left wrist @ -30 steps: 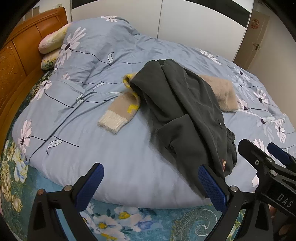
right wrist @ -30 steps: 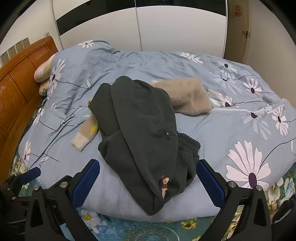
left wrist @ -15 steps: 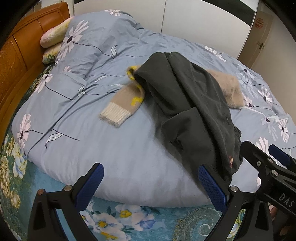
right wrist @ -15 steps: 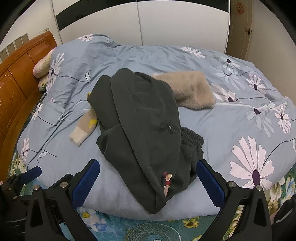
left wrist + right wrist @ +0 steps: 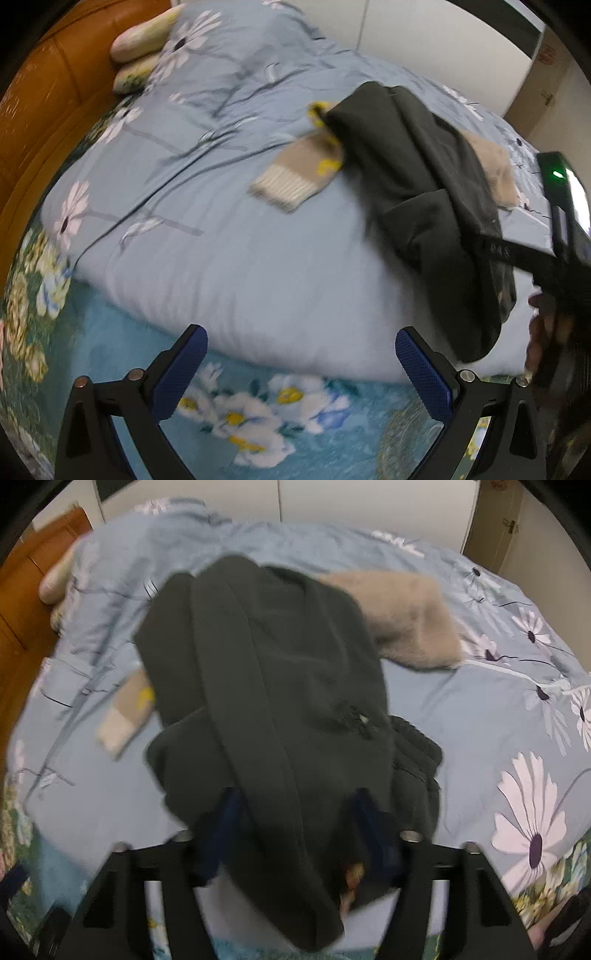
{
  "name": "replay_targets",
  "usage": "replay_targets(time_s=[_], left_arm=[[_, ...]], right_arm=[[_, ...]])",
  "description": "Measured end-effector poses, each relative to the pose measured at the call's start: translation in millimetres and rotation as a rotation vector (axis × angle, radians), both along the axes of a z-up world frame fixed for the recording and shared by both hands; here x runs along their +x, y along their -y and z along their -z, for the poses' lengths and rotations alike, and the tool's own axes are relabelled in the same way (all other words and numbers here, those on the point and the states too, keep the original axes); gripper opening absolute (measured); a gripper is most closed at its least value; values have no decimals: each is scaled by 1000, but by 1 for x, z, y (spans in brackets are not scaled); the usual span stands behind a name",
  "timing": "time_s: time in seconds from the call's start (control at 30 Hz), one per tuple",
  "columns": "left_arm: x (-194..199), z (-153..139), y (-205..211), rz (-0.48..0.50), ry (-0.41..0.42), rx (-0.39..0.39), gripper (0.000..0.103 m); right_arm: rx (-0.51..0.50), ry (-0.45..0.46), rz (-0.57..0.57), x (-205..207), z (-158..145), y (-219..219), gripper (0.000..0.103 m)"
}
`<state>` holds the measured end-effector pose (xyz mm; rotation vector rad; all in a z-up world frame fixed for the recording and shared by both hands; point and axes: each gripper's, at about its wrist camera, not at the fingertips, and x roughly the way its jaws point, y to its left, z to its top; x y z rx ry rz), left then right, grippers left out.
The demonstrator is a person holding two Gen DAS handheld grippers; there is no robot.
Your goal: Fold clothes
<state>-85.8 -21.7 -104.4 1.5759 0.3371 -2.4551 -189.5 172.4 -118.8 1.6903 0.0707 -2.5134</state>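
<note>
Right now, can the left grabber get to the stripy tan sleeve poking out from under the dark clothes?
Probably yes. The left gripper has open, empty jaws, and only bare blue quilt lies between it and the tan sleeve.

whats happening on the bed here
A person with a claw in each hand is starting on a pile of clothes on the bed. The right claw has closed in around the near end of the dark garment, which lies over a beige sweater. The left claw is open and holds nothing.
</note>
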Motion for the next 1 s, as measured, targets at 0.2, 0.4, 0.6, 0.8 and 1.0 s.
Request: replay_targets(time_s=[0.2, 0.4, 0.6, 0.8, 1.0], left_arm=[[35, 1, 29, -56, 32, 12, 103], [66, -18, 39, -61, 6, 94, 103], [92, -51, 35, -33, -35, 210, 103], [135, -63, 15, 39, -5, 320, 103], [183, -69, 1, 92, 47, 378, 103]], right_arm=[[15, -30, -8, 10, -20, -4, 4], [4, -158, -5, 59, -85, -22, 3], [-2, -253, -30, 122, -139, -30, 3], [-26, -175, -142, 243, -144, -1, 4], [-38, -46, -220, 338, -134, 16, 4]])
